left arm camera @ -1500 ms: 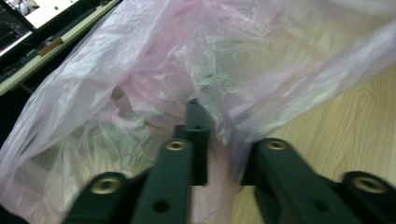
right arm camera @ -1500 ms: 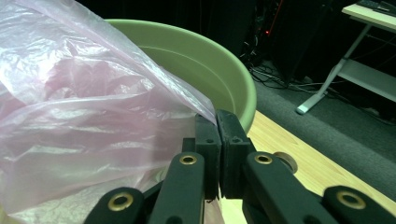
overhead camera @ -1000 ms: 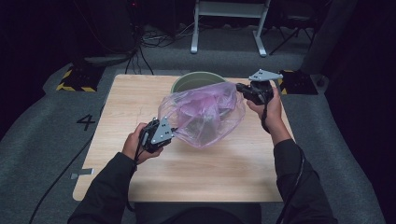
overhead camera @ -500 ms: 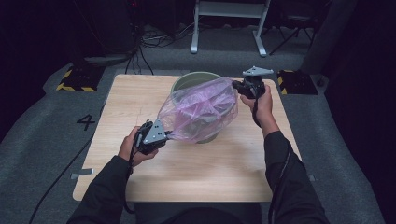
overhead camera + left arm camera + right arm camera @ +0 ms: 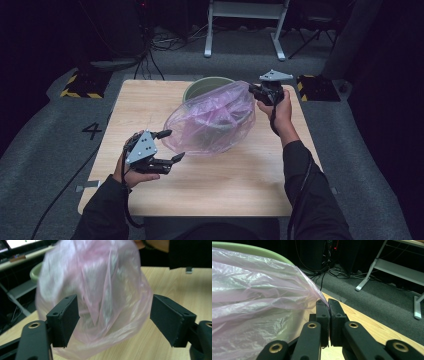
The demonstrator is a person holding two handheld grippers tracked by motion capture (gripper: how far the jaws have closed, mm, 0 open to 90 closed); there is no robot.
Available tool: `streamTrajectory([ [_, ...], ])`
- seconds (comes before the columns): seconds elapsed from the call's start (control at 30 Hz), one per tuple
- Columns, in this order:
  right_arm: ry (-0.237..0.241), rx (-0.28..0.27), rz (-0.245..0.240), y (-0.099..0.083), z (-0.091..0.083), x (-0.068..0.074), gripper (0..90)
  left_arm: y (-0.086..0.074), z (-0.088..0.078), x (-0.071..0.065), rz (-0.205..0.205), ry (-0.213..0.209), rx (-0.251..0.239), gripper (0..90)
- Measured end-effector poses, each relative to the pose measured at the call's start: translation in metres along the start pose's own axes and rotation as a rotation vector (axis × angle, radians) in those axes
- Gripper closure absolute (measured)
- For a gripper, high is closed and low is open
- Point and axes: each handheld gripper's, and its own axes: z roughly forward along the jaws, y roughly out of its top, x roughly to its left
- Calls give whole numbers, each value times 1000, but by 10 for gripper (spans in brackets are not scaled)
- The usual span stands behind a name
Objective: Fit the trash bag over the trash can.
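Crinkled pink plastic bag (image 5: 210, 125) billows, pinched by right tongs (image 5: 256, 91).

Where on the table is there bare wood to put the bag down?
Bare wood runs along the near edge of the table, between the left gripper and the person's right sleeve, and at the far left corner. The middle and far side are crowded by the pink bag and the green bin.
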Motion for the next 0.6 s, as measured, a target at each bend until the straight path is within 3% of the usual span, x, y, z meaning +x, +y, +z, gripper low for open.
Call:
streamTrajectory([
  [0.1,2,6,-3,0,0,1,869,9,-3,7,4,38,-10,224],
  [0.17,5,5,-6,1,0,2,865,16,-1,16,-15,58,-7,224],
  [0.23,3,5,-14,1,0,2,860,23,8,26,-22,108,29,228],
  [0.3,3,4,-11,2,0,2,859,28,18,37,-22,111,66,226],
  [0.33,1,0,-15,3,0,2,859,29,24,42,-16,135,86,230],
  [0.4,-3,-2,-15,4,0,2,858,30,38,52,16,182,144,271],
  [0.6,-10,7,-16,2,3,-1,867,28,56,66,25,181,173,548],
])
